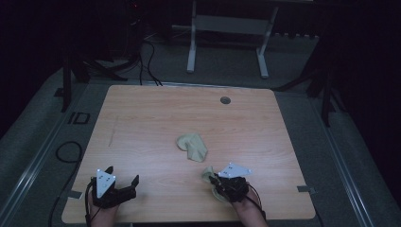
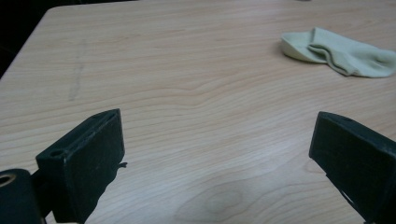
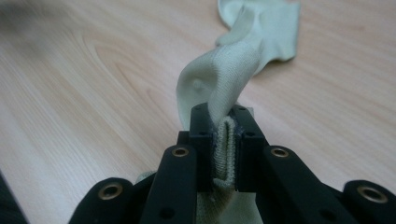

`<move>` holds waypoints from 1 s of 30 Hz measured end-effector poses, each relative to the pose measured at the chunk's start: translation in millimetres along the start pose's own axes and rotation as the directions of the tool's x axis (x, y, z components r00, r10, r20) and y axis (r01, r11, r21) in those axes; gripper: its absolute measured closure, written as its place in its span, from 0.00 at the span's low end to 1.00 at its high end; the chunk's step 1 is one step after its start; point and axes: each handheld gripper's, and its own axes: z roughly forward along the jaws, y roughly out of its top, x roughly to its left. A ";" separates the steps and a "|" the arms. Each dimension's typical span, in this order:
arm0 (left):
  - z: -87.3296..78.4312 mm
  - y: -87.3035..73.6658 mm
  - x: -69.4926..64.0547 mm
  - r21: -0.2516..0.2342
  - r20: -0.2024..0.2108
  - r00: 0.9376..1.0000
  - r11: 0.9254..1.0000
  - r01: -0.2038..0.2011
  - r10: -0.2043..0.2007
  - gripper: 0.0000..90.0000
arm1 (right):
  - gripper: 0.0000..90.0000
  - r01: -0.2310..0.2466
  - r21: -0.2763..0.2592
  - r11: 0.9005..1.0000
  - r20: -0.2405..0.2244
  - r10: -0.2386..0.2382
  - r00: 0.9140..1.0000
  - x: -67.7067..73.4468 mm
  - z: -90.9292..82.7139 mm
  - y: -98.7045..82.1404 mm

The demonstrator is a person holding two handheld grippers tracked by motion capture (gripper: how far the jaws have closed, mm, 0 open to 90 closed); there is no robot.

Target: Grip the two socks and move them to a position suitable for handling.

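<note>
Sock (image 3: 224, 74) pinched in right gripper (image 3: 227, 135); "ID" floor marking (image 1: 78, 118) legible.

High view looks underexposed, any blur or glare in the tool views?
High view: dim, surroundings near black, table readable. Left gripper view: sharp, soft sheen on the wood, sock clear. Right gripper view: held sock sharp near the right tool, far table blurred.

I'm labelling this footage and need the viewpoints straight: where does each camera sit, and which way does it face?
High view: above the near edge, looking forward and down on the light wooden table; both forearms and grippers enter below.
Left gripper view: rides the left gripper, facing across the table; open black jaws.
Right gripper view: rides the right gripper, clamping a pale green sock.
Shared: high and left views show the second pale green sock.
</note>
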 end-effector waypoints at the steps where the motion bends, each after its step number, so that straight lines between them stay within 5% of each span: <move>1: -0.1 0.2 -2.0 -0.002 0.010 1.000 1.000 -0.008 0.008 0.04 | 0.90 -0.006 0.010 1.000 -0.008 0.006 1.000 0.1 3.8 -2.0; 8: -1.9 2.6 -7.5 0.013 0.037 0.999 1.000 -0.013 0.012 0.04 | 0.88 0.007 0.060 0.998 0.016 -0.008 1.000 5.7 26.2 -13.2; 14: 0.0 5.8 -16.7 0.020 0.065 0.997 0.999 -0.048 0.047 0.04 | 0.69 0.013 0.057 0.998 0.043 -0.015 0.999 8.6 31.9 -20.0; 21: 0.2 8.9 -28.2 0.000 0.111 0.992 0.998 -0.063 0.063 0.04 | 0.48 0.007 0.052 0.999 0.021 -0.009 1.000 13.4 33.9 -21.0; 27: 2.0 15.8 -47.2 -0.024 0.141 0.982 0.992 -0.122 0.124 0.04 | 0.26 0.008 0.062 0.998 -0.007 -0.007 1.000 16.8 39.4 -17.3; 30: 4.0 18.6 -55.9 -0.008 0.200 0.974 0.994 -0.108 0.107 0.04 | 0.22 -0.030 0.049 0.998 -0.036 0.031 0.999 15.7 33.6 -13.5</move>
